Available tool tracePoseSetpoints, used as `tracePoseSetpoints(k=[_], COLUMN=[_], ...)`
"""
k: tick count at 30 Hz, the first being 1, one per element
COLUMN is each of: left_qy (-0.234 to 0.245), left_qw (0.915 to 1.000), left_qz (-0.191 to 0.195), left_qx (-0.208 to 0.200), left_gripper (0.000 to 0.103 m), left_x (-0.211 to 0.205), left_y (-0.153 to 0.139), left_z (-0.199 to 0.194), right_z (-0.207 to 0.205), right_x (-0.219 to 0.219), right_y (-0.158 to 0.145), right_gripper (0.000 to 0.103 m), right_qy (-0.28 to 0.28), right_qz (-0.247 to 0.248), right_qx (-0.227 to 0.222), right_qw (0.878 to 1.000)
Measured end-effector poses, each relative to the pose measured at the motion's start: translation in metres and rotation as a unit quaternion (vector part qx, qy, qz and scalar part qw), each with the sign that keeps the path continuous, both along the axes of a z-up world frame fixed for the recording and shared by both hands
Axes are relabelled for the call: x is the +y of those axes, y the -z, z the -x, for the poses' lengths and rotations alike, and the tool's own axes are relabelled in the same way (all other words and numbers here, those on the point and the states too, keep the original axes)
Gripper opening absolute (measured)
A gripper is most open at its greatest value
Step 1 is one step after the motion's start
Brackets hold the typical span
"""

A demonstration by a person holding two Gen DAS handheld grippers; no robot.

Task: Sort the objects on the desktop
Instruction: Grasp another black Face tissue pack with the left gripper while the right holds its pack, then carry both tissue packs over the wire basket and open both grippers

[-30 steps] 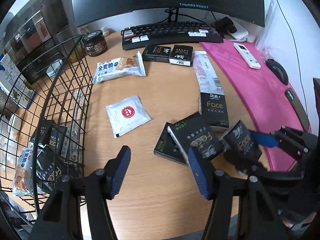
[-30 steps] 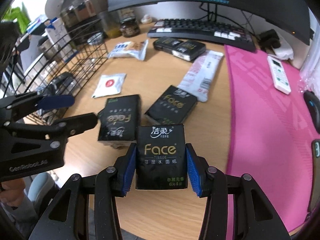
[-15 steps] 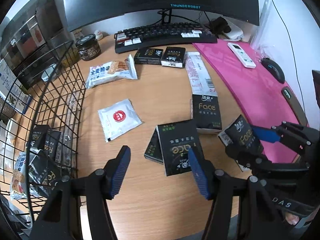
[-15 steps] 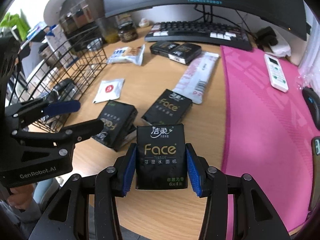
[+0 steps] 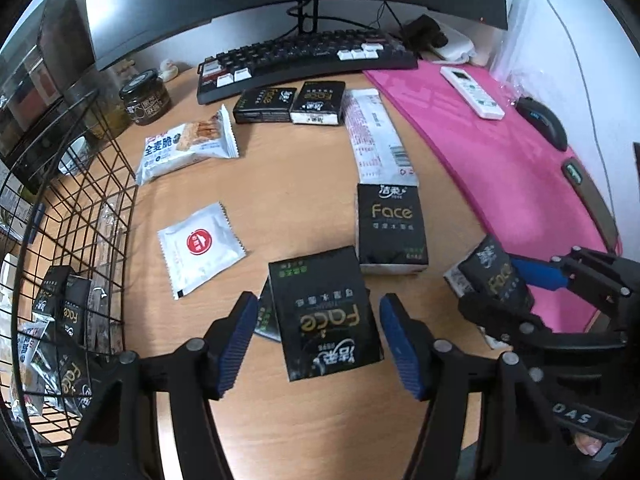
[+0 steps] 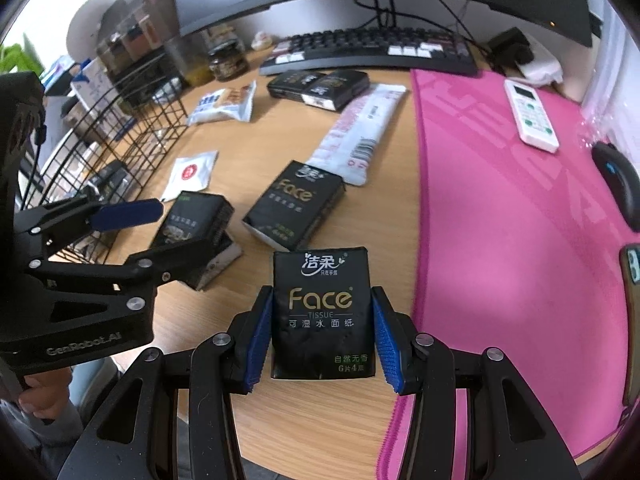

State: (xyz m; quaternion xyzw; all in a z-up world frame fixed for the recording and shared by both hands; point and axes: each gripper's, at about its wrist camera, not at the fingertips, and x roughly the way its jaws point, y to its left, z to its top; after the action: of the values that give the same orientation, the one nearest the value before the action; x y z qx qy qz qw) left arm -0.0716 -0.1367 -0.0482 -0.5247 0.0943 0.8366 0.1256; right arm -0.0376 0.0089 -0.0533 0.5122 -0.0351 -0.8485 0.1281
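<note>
Squeezing the held tissue pack (image 6: 322,312) tight between both blue pads of the right gripper (image 6: 322,290), so that it is not falling. Carrying it up off the desk (image 6: 400,200), likely for the wire basket (image 6: 132,128) far off to that gripper's left.

Pointing the left gripper (image 5: 318,298) steeply down over the top tissue pack (image 5: 324,312), which is lying on another pack right under the tool. Just opening its jaws a little wider, with the pack sitting between them and small gaps showing on both sides, so not gripping yet. Likely making room to slide down around it. Tilting the right gripper down too, just to the right of the left one.
</note>
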Motion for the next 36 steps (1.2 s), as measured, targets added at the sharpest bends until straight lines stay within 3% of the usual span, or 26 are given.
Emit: tracePoseSetpoints(k=[6,12,21,36], left_qy=[0.001,0.006,0.008,0.0], left_qw=[1.0,1.0,0.9998,1.0], left_qz=[0.006,0.002,0.001,0.003], left_qx=[0.0,0.006,0.019,0.007], left_gripper=[0.069,0.053,0.052,0.052], left_x=[0.003,0.003,0.002,-0.009], left_y=[0.003,-0.002,-0.01,0.002], left_z=[0.001,-0.001,-0.006,-0.007], right_z=[0.0,-0.002,-0.003,0.005], right_x=[0.007,0.008,0.001,-0.021], right_y=[0.002,0.0,-0.002,-0.001], right_gripper=[0.048,0.048,0.048,0.048], right_qy=[0.009,0.01,0.003,-0.021], right_qz=[0.003,0.005,0.004,0.002], right_qx=[-0.002,0.001,0.004,0.002], right_qw=[1.0,1.0,1.0,1.0])
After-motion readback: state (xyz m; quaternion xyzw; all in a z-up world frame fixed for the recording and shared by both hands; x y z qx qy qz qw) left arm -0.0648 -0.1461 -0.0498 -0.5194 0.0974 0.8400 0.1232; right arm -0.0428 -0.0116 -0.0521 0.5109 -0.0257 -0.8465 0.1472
